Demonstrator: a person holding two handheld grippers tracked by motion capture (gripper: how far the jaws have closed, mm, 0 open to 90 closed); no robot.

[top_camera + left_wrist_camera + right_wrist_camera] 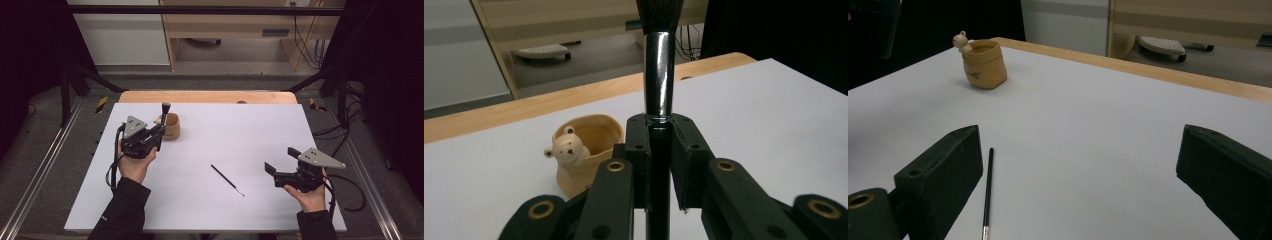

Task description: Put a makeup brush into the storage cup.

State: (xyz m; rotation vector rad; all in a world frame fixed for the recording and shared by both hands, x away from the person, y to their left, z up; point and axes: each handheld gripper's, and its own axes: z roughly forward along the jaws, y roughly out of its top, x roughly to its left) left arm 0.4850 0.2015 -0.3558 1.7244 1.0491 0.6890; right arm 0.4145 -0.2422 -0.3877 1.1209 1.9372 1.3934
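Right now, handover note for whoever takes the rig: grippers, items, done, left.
Left gripper: shut on the makeup brush, held upright, bristles up, next to the bear pot at the back left of the white table.
Right gripper: open, holding nothing, low over the table at the right.
Thin brush: lying flat mid-table, between the two grippers, untouched.
Done: makeup brush picked up.
Left, likely: put the makeup brush into the bear pot, then pick up the thin brush with the right gripper and add it.

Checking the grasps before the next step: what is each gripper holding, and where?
Left gripper clamps the brush by its handle below the ferrule; right gripper holds nothing.
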